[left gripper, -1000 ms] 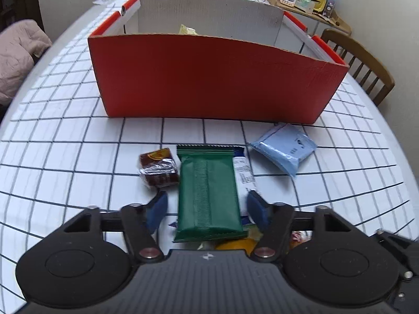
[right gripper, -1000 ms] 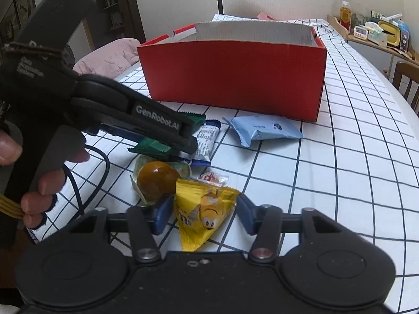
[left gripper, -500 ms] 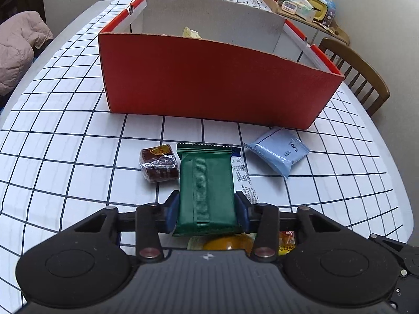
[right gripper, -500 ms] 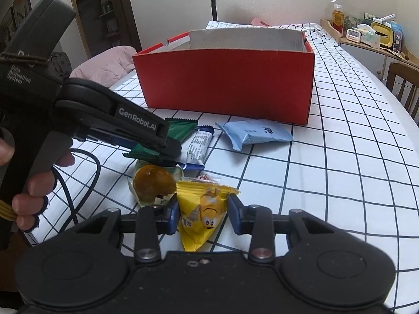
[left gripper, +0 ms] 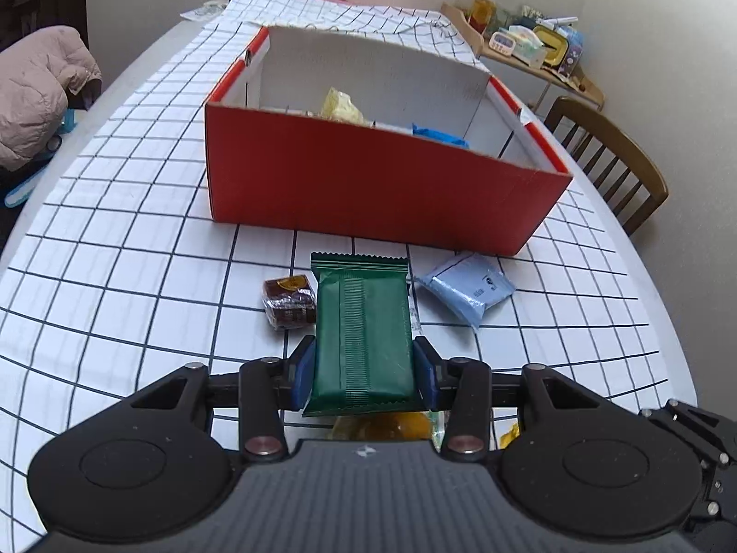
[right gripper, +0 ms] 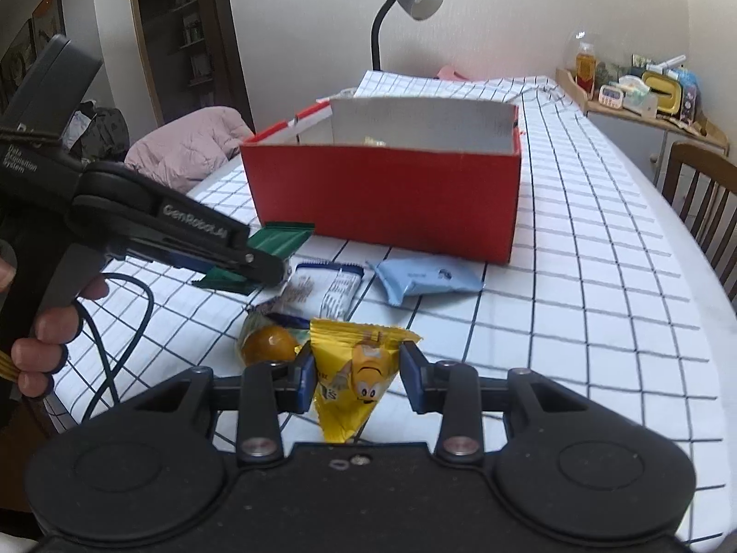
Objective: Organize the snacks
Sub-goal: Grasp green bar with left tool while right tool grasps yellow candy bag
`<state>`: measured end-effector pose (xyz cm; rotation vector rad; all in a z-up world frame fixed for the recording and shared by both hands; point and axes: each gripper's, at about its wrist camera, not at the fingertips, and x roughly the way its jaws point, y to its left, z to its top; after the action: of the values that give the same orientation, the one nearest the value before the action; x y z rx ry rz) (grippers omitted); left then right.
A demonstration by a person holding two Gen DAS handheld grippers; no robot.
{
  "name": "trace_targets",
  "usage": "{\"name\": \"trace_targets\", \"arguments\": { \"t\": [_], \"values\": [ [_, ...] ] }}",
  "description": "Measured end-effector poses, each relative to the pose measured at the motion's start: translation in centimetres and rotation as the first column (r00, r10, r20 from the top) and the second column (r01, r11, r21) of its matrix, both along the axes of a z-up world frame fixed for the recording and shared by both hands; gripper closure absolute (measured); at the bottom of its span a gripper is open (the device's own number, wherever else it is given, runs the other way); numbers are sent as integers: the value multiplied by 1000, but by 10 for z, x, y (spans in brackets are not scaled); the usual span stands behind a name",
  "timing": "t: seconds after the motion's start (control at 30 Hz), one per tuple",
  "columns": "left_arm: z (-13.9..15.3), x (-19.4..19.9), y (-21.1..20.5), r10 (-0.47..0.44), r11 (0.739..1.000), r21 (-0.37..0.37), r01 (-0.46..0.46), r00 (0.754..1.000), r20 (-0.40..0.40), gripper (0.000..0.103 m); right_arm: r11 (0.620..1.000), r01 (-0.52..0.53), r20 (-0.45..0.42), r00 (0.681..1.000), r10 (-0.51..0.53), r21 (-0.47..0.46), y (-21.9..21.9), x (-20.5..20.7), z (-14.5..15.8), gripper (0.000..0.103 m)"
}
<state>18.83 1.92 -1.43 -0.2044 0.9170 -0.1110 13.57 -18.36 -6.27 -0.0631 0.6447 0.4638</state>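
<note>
Both your tongs have closed and lifted since a second ago: your left gripper [left gripper: 364,371] pinches the green packet [left gripper: 362,334], your right gripper [right gripper: 358,380] the yellow candy bag [right gripper: 357,375]. The red box [left gripper: 368,184] stands ahead, with the blue pouch [left gripper: 465,286] and brown candy [left gripper: 289,303] lying before it.

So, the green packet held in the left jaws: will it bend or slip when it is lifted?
The green packet probably stays fairly stiff: it juts forward unsupported without drooping. Its glossy film may be slippery, though the blue pads press both long edges. It looks light.
</note>
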Motion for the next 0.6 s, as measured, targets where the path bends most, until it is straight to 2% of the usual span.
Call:
{"name": "trace_targets", "arguments": {
  "t": [0.33, 0.6],
  "values": [
    [34, -8, 0, -14, 1000, 18, 13, 998, 56, 59, 1000, -11, 65, 998, 11, -7, -6, 6, 31, 67],
    [68, 2, -2, -16, 999, 52, 10, 992, 125, 59, 1000, 3, 121, 993, -5, 15, -13, 25, 64, 67]
  ]
}}
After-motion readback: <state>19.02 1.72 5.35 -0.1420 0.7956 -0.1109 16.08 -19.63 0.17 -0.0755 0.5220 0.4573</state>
